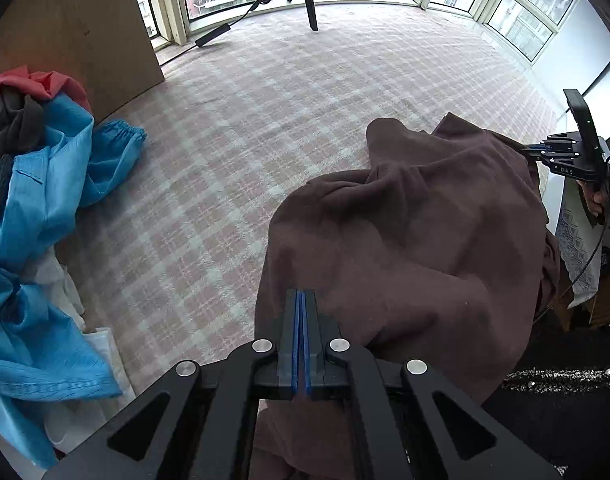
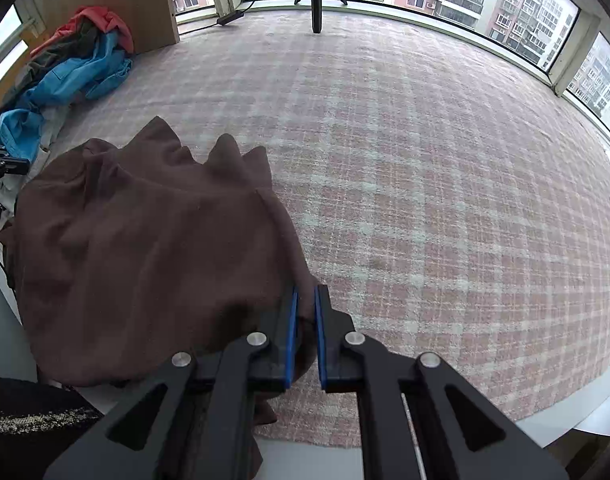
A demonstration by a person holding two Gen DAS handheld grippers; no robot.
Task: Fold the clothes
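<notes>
Matt brown garment (image 1: 417, 240) of soft, finely knit cloth; checked spread (image 1: 233, 152) of fuzzy, rough weave; black matt plastic on left gripper (image 1: 303, 296) with glossy blue pads and shiny metal rivets; smooth wooden board (image 1: 77, 32) behind

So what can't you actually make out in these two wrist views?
- Brown garment: its type; bunched up, near end cut off by the left gripper.
- Cloth pinched by the right gripper: which edge; folds hide it.
- Clothes pile: item count; tangled, cut by the left-view edge.
</notes>
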